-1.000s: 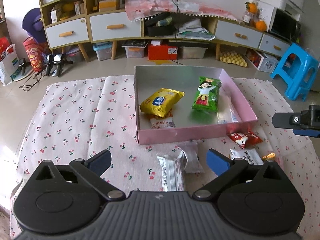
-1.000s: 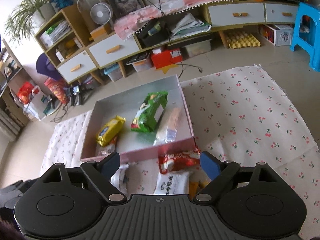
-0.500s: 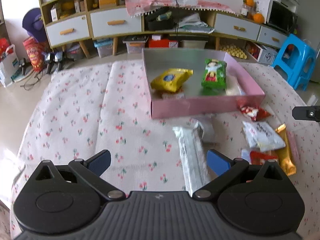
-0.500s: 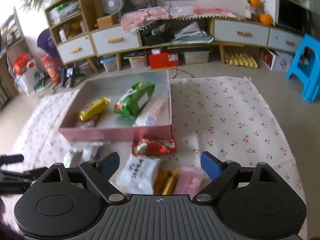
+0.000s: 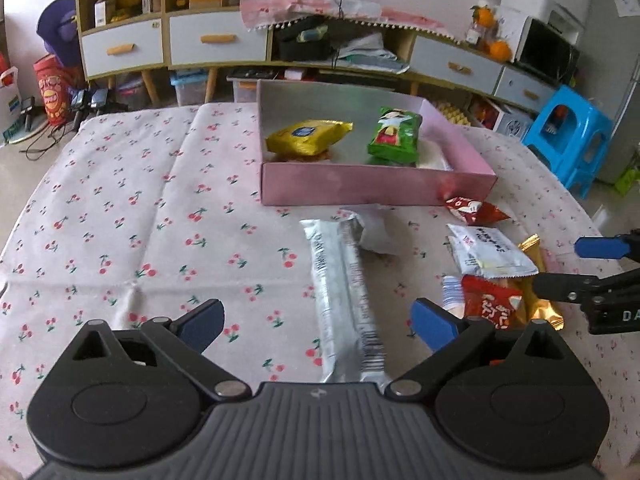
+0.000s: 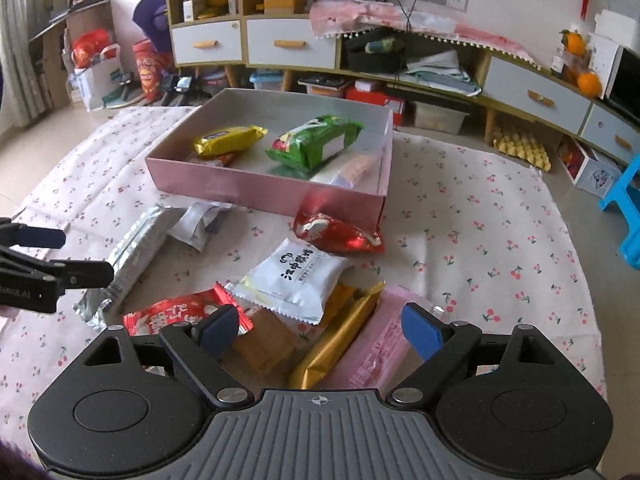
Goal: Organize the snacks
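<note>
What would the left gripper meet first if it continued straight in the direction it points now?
Most likely the long silver packet on the cloth: it lies between the open fingers of the left gripper, reaching towards the pink box. Depth is uncertain.

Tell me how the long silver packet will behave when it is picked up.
The long silver packet looks like glossy foil, so probably slippery. It lies flat and straight, perhaps stiffened by a bar inside. Gripped near one end, it may droop.

- The tablecloth (image 5: pixel 120 216) left of the pink box (image 5: pixel 360 188) lies bare.
- Loose snack packets (image 6: pixel 292 276) crowd the cloth just before the box's near wall.
</note>
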`<action>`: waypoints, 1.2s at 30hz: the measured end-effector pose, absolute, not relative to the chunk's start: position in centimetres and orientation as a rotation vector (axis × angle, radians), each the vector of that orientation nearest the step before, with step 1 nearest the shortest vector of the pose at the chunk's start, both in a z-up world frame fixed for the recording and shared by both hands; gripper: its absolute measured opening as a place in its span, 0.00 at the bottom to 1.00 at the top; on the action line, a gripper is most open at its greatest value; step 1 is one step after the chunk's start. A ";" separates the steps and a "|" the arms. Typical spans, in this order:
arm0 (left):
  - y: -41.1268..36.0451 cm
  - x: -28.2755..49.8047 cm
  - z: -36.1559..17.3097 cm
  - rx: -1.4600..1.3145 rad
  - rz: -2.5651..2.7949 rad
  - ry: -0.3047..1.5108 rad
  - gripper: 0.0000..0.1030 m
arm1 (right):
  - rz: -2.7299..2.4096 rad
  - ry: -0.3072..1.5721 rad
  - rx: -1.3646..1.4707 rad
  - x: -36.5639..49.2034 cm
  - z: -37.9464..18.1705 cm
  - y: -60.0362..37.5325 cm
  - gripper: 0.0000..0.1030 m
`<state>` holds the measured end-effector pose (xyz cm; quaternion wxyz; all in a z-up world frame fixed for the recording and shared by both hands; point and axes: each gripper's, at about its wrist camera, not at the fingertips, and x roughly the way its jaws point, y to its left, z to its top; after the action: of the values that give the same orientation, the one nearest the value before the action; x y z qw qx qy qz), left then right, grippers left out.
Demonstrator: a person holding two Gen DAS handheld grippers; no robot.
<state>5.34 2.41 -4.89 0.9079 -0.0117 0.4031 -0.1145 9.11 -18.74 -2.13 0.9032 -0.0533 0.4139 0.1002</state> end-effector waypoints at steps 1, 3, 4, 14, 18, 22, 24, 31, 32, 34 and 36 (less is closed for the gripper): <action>2.3 5.4 -5.0 -0.026 -0.231 0.828 0.94 | 0.210 0.853 -0.101 9.2 -2.2 -18.7 0.88; 2.2 5.5 -5.2 -0.049 -0.218 0.834 0.90 | 0.213 0.846 -0.087 9.4 -2.2 -18.7 0.88; 2.2 5.5 -5.4 -0.069 -0.213 0.842 0.89 | 0.214 0.845 -0.081 9.5 -2.2 -18.6 0.88; 2.0 6.1 -6.4 -0.170 -0.193 0.898 0.77 | 0.210 0.855 -0.035 11.4 -2.9 -17.5 0.88; 1.6 6.2 -6.5 -0.167 -0.196 0.902 0.72 | 0.212 0.887 0.012 12.3 -3.5 -17.4 0.88; 1.4 6.4 -6.6 -0.158 -0.185 0.916 0.64 | 0.198 0.928 0.062 13.1 -4.2 -17.3 0.88; 1.5 6.4 -6.7 -0.161 -0.174 0.925 0.59 | 0.187 0.937 0.068 13.4 -4.5 -17.2 0.88; 1.9 6.6 -6.7 -0.162 -0.159 0.929 0.50 | 0.156 0.948 0.018 13.6 -5.0 -16.5 0.85; 1.9 6.6 -6.7 -0.164 -0.160 0.930 0.50 | 0.152 0.950 0.009 13.6 -5.1 -16.4 0.85; 2.0 6.6 -6.6 -0.166 -0.162 0.929 0.46 | 0.144 0.951 0.005 13.6 -5.1 -16.3 0.84; 2.1 6.7 -6.6 -0.172 -0.167 0.932 0.40 | 0.133 0.955 0.009 13.7 -5.1 -16.3 0.79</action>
<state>6.67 2.07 -6.57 0.8865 -0.0826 0.4482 -0.0803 13.69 -16.29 -5.10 0.8861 0.0042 0.4591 0.0641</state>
